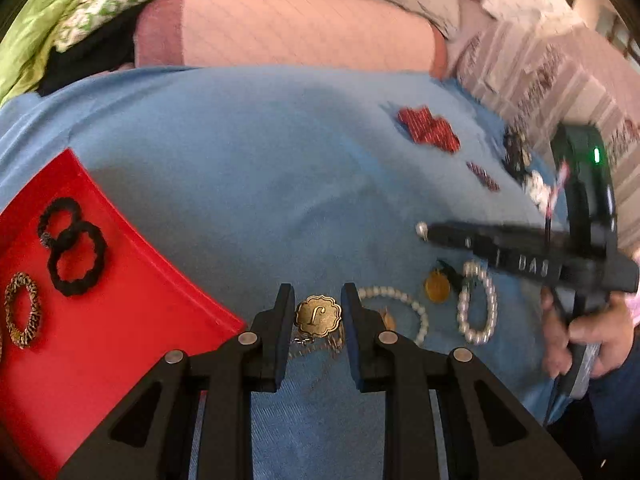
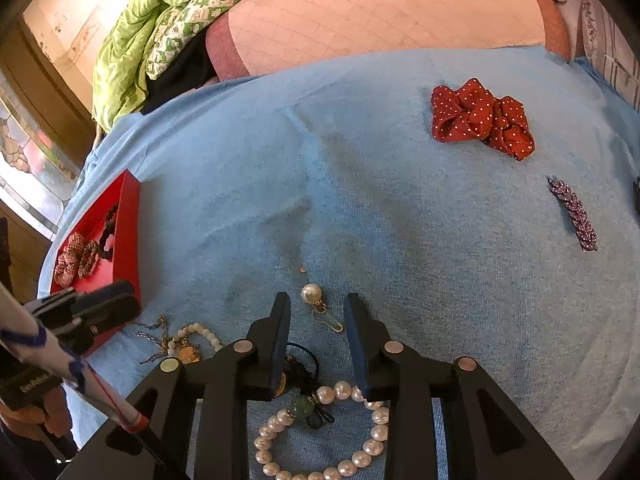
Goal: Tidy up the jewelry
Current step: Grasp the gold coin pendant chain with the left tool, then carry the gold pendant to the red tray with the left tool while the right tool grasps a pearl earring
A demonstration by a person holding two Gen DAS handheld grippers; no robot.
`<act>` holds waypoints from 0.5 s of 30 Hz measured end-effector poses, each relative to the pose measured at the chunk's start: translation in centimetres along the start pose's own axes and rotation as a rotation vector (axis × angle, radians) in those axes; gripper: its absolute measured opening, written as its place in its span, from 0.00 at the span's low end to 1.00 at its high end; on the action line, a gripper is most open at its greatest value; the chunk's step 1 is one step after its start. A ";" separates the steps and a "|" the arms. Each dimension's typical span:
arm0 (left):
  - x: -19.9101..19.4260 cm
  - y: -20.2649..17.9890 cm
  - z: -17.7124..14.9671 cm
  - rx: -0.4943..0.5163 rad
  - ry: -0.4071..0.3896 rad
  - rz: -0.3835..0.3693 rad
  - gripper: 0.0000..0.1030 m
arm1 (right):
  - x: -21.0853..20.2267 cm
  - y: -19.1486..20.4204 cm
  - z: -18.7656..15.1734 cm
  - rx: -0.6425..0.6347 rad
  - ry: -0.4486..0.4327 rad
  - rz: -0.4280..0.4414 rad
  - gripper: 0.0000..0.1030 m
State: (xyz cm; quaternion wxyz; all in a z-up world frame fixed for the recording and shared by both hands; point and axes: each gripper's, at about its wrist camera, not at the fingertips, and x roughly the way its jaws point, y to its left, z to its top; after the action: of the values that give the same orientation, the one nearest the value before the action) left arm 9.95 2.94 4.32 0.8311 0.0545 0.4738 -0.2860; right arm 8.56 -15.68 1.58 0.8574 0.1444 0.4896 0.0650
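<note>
My left gripper (image 1: 318, 300) is open, its fingers on either side of a brass medallion with a letter (image 1: 318, 314) and fine chain on the blue cloth (image 1: 240, 168). A red tray (image 1: 120, 320) at left holds black hair ties (image 1: 74, 248) and a gold ring-shaped piece (image 1: 23, 310). My right gripper (image 2: 317, 308) is open just above the cloth, with a pearl drop earring (image 2: 312, 294) between its tips. A pearl bracelet (image 2: 332, 432) with a green bead lies under its body. The right gripper also shows in the left wrist view (image 1: 520, 256).
A red polka-dot scrunchie (image 2: 482, 118), a purple leaf-shaped hair clip (image 2: 574, 214) and another pearl bracelet (image 1: 478, 302) lie on the cloth. A gold disc pendant (image 1: 437, 286) lies near it. Pink pillow (image 1: 296, 28) and green bedding (image 2: 132, 36) lie behind.
</note>
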 end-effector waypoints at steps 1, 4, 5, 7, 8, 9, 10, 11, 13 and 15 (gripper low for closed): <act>0.1 -0.3 -0.3 0.024 0.010 0.002 0.22 | 0.0 0.0 0.0 -0.001 0.000 -0.001 0.29; 0.2 -0.8 -0.9 0.061 0.023 0.005 0.22 | -0.1 0.0 0.0 0.003 -0.001 0.002 0.29; 0.1 -0.6 -1.1 0.061 0.024 0.009 0.22 | -0.1 0.0 0.0 0.002 0.000 0.002 0.29; 0.1 -0.3 -1.2 0.057 0.027 0.019 0.22 | 0.1 0.1 0.0 -0.003 0.003 -0.004 0.29; 0.1 -0.2 -1.2 0.054 0.027 0.025 0.22 | 0.3 0.1 0.0 -0.006 0.006 -0.008 0.29; 0.2 -0.1 -1.2 0.052 0.030 0.030 0.22 | 0.4 0.1 0.1 -0.009 0.010 -0.012 0.30; 0.3 -0.1 -1.2 0.054 0.033 0.036 0.22 | 0.6 0.1 0.1 -0.014 0.014 -0.015 0.31; 0.5 -0.2 -1.3 0.058 0.037 0.041 0.22 | 0.7 0.2 0.1 -0.021 0.015 -0.020 0.31; 1.0 -0.4 -1.5 0.069 0.050 0.047 0.22 | 0.9 0.3 0.1 -0.031 0.009 -0.029 0.31; 1.7 -1.0 -1.7 0.101 0.066 0.068 0.23 | 1.2 0.5 0.1 -0.060 0.003 -0.050 0.31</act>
State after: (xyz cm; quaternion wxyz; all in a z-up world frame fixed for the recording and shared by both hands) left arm 8.78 2.07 2.17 0.8206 0.1218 0.4837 -0.2790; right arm 9.31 -14.88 0.79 0.8619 0.1065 0.4922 0.0584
